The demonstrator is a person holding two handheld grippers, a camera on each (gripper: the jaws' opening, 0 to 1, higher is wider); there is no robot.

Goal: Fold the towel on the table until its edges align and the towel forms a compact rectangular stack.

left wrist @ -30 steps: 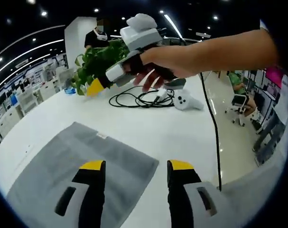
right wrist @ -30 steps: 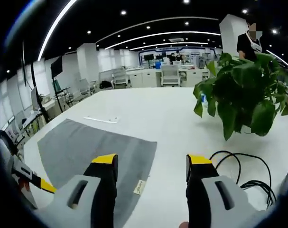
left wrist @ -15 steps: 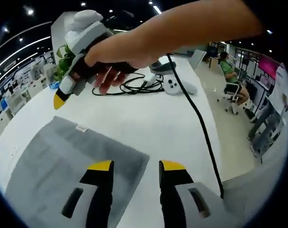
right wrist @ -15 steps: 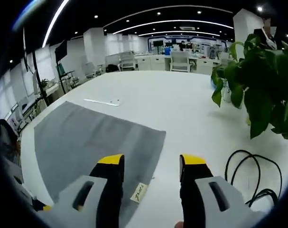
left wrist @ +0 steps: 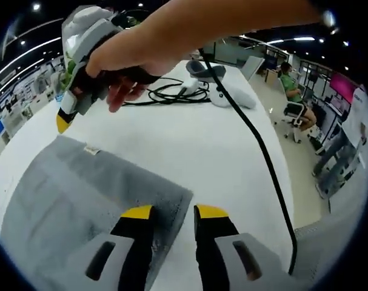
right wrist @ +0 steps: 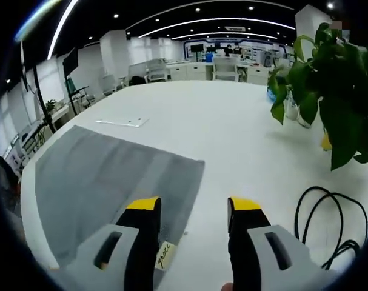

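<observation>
Towel corners lost behind jaws, edges of view

In the left gripper view the towel (left wrist: 80, 200) runs out of frame below, its near corner hidden behind the jaws; in the right gripper view its label (right wrist: 163, 256) is too small to read, possibly printed, and the plant (right wrist: 335, 79) is cropped.

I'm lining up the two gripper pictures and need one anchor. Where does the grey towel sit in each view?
Left gripper view: the grey towel fills the lower left, one corner reaching between that gripper's jaws.
Right gripper view: the towel lies left of centre on the white table, its near edge by the left jaw.
Shared landmark: the small white label at the towel's edge.
</observation>
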